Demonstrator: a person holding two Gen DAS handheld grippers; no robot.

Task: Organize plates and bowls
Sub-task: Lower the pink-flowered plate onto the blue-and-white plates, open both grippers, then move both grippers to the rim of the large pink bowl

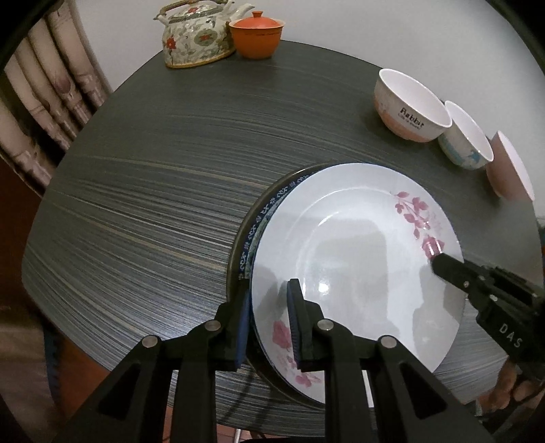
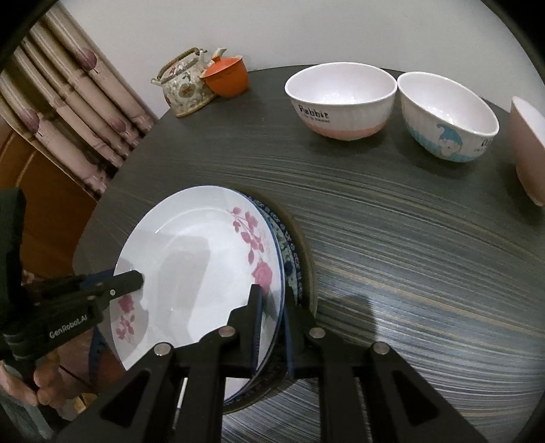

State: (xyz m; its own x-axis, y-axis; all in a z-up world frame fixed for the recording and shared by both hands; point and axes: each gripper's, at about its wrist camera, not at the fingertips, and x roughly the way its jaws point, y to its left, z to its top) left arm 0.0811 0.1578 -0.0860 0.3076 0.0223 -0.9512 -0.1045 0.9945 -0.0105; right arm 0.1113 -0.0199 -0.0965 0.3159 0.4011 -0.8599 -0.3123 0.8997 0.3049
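Note:
A white plate with pink flowers (image 1: 357, 259) lies on top of a stack that includes a blue-patterned plate (image 1: 269, 208) and a dark plate, near the table's front edge. My left gripper (image 1: 269, 320) is shut on the white plate's left rim, one finger above and one below. My right gripper (image 2: 272, 323) is shut on the opposite rim (image 2: 272, 283); its fingers (image 1: 453, 269) show in the left wrist view. Three bowls stand behind: a "Rabbit" bowl (image 2: 340, 102), a blue cartoon bowl (image 2: 446, 116) and a pink bowl (image 2: 528, 150).
A flowered teapot (image 1: 194, 34) and an orange lidded cup (image 1: 257, 32) stand at the far edge of the dark striped round table (image 1: 153, 170). A curtain (image 2: 68, 102) hangs to the left. The white wall is behind the table.

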